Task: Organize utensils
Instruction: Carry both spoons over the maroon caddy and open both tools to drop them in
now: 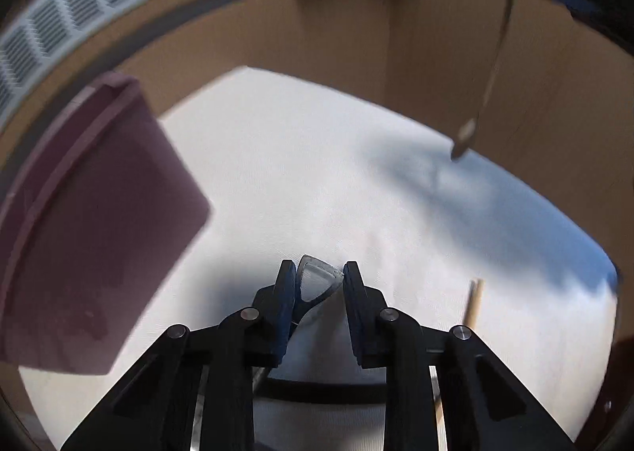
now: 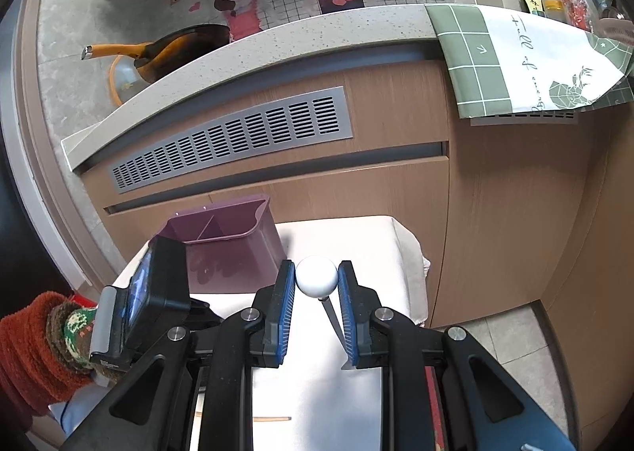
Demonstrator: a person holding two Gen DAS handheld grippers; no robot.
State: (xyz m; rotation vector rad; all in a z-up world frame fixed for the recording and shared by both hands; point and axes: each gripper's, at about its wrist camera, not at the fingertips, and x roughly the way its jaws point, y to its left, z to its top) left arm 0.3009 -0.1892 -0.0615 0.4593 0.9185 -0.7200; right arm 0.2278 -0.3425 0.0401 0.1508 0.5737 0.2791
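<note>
Two utensils are in hand. The right gripper [image 2: 316, 279] is clamped on a white-bowled spoon [image 2: 316, 279], handle hanging down: likely light and stiff, glossy, so slip-prone. The left gripper [image 1: 319, 279] has its jaws closed against a dark, grey-faced utensil end [image 1: 315, 282]; type unclear. A purple divided holder [image 2: 222, 229] stands at ten o'clock from the spoon on the white cloth [image 2: 356, 245]. A chopstick [image 1: 473, 300] lies at three o'clock of the left jaws.

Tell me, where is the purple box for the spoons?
In the right wrist view the purple box stands on the white cloth, left of the white spoon, below the cabinet's grey vent.
</note>
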